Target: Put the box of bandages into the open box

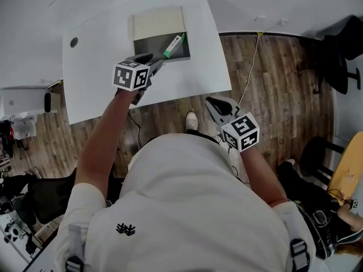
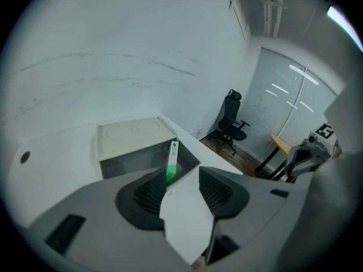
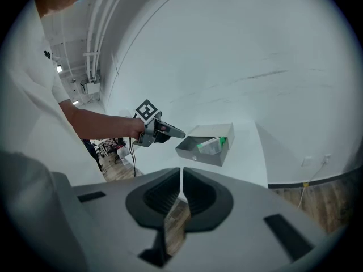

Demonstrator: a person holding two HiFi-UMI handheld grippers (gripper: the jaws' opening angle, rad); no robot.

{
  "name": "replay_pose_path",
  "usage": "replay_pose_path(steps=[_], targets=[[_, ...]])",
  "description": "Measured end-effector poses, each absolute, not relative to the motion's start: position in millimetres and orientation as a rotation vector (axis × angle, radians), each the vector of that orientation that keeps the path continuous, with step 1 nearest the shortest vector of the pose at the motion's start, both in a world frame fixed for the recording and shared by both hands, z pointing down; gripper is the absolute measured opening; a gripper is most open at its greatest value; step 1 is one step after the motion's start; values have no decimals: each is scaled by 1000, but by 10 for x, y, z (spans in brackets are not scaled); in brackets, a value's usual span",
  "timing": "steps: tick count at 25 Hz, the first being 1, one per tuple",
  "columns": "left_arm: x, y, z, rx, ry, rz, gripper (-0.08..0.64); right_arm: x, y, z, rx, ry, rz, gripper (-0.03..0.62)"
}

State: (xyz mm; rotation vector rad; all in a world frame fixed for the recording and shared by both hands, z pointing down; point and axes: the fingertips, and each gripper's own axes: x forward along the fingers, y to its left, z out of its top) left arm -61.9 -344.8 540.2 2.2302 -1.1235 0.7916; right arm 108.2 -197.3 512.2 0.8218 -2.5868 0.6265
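Note:
The open box [image 1: 148, 46] lies on the white table [image 1: 96, 78], its cream lid [image 1: 159, 22] folded back. A green and white box of bandages [image 1: 174, 46] leans inside it at the right, also seen in the left gripper view [image 2: 172, 162] and the right gripper view [image 3: 211, 145]. My left gripper [image 1: 154, 62] hovers just in front of the open box, open and empty [image 2: 184, 183]. My right gripper [image 1: 214, 105] hangs off the table's near right corner, over the floor. Its jaws are shut with nothing between them [image 3: 181, 194].
A round cable hole [image 1: 74, 42] sits at the table's left. A cable [image 1: 252, 67] runs down over the wooden floor right of the table. A black office chair [image 1: 340, 55] stands at the far right, a yellow chair [image 1: 349, 169] lower right.

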Motion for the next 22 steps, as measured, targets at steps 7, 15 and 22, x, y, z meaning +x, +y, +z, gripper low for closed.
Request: replay_pose_path(steps=[7,15,22], targets=[[-683,-2983,5066,2172,-1033,447,171,816,-1809,5061,762,-2598,603,15],[-1024,-2287,4938,2178,-995,342,141,366,-1502,4994,722,-2599,570,15],[-1272,-1594,4831,2242,-977,323,75,125,-1245,4919,746,-2583,542,15]])
